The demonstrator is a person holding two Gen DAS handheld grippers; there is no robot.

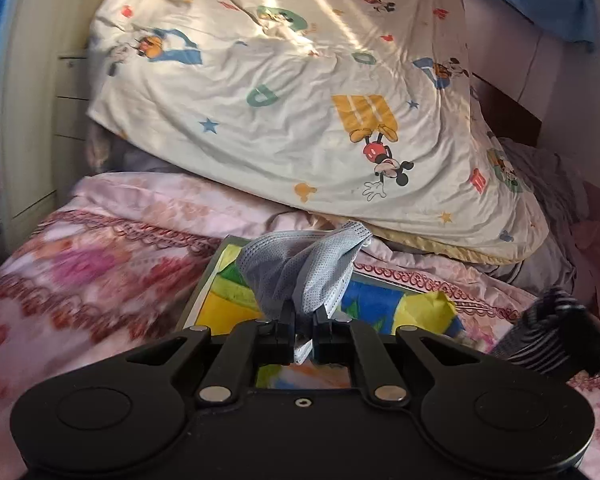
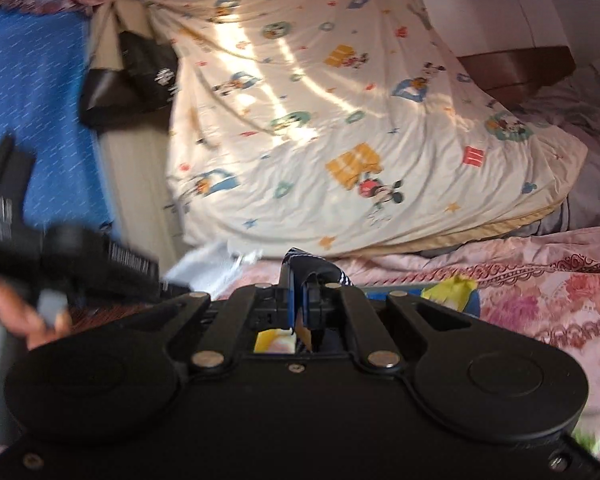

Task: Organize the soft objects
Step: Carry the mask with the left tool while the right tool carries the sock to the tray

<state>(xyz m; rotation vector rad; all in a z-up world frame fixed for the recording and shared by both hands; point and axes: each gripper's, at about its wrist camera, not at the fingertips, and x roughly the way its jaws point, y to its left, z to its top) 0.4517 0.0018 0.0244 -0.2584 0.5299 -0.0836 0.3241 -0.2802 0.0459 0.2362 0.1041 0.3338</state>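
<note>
Left wrist view first: the left tool is pinched nearly closed on a crumpled grey-blue face mask, which fans out just beyond the tips, hanging over a colourful box on the pink floral bedspread. Only a small fold sits between the pads, so a quick swing could let the mask slip free onto the bed. Over on the right wrist view, the right tool is fully closed on a dark striped sock, bunched at the tips, above the same box. The two tools sit close side by side, and a clash looks possible. Far behind, the cartoon-print quilt slopes up.
</note>
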